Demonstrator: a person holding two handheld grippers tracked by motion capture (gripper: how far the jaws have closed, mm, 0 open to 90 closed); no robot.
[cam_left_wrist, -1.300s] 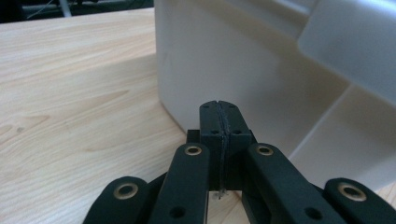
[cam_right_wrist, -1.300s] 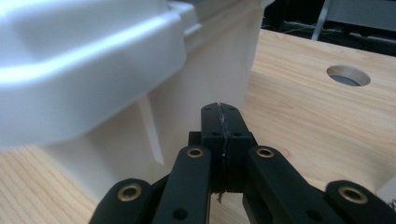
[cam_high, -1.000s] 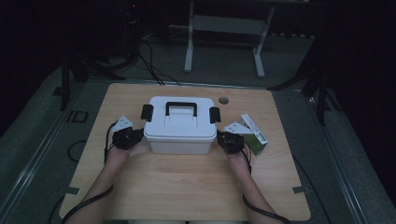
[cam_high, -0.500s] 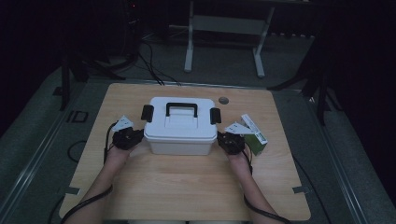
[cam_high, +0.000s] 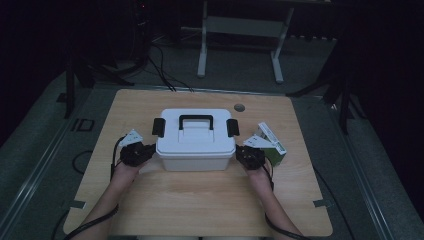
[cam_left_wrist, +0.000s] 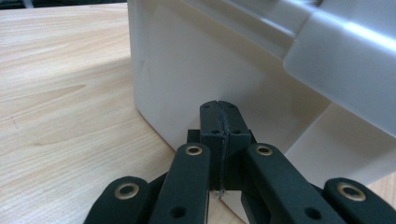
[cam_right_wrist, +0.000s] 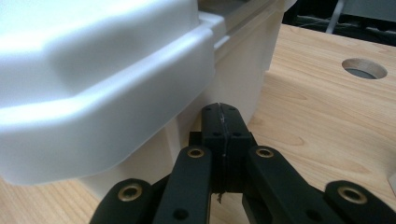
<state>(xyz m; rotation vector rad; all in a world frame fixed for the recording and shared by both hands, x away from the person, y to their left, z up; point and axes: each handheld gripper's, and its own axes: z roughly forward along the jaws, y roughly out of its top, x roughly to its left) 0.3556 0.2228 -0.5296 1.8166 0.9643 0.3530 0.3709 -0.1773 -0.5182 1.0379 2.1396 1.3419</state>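
**White box flanked by two closed grippers**

White plastic storage box (cam_high: 195, 145) with a black handle and two black side latches sits mid-table on the wooden table (cam_high: 200, 205). I have my left gripper (cam_left_wrist: 219, 105) at the box's left end, jaws pressed together with nothing between them, tips close against the lower wall under the lid's rim. My right gripper (cam_right_wrist: 220, 108) mirrors it at the right end, jaws likewise closed and empty. Just right of that hand lies a green-and-white carton (cam_high: 270, 142).
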